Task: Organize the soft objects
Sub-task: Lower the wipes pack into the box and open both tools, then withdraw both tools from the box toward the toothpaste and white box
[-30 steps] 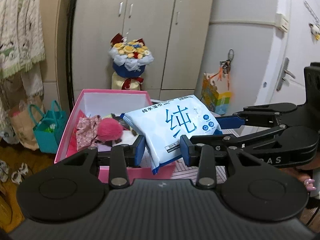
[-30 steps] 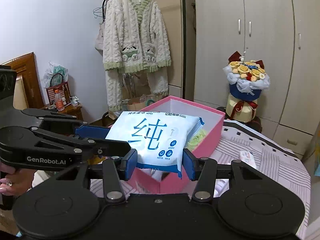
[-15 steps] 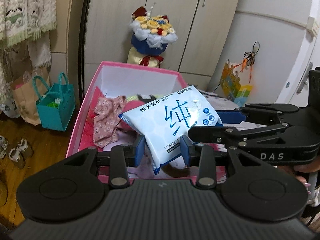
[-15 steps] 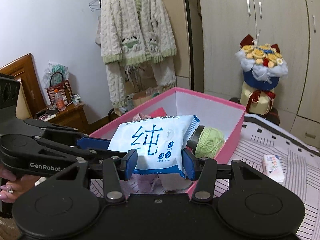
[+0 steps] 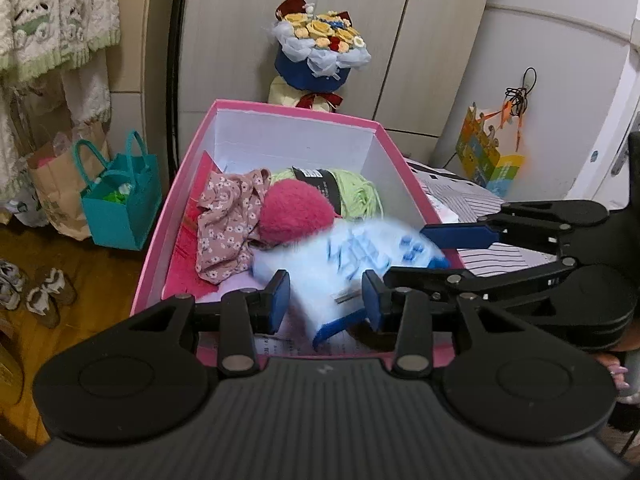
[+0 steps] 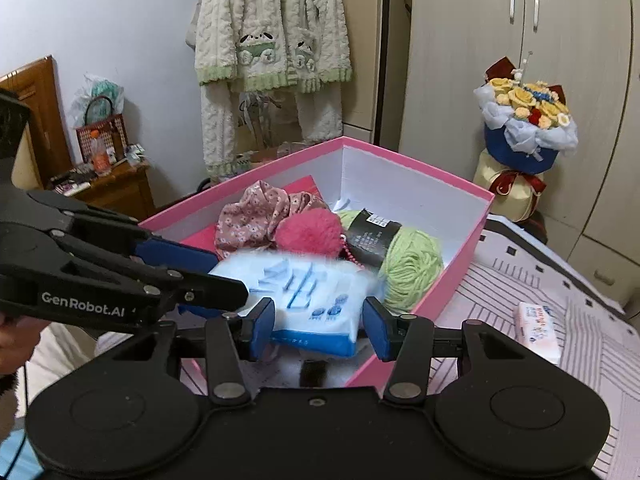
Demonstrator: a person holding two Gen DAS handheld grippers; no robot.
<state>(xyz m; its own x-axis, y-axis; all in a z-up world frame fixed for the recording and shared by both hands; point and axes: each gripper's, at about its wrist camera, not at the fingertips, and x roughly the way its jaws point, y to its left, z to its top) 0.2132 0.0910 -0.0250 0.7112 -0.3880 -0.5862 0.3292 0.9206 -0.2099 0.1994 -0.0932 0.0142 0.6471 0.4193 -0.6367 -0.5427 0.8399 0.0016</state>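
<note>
The white-and-blue soft plastic wipes pack [image 5: 352, 256], blurred at lower centre between the left gripper's [image 5: 325, 295] opening jaws and the right gripper's [image 6: 319, 325] spread ones, no pads visibly pressing it, may land crooked on the pink cardboard box's [image 5: 276, 110] front rim.

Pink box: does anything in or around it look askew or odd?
The white-and-blue wet-wipes pack is motion-blurred and tilted over the pink box's near end, between the left gripper's opening jaws and the right gripper; neither visibly presses it. The floral cloth lies crumpled. Nothing is spilled.
</note>
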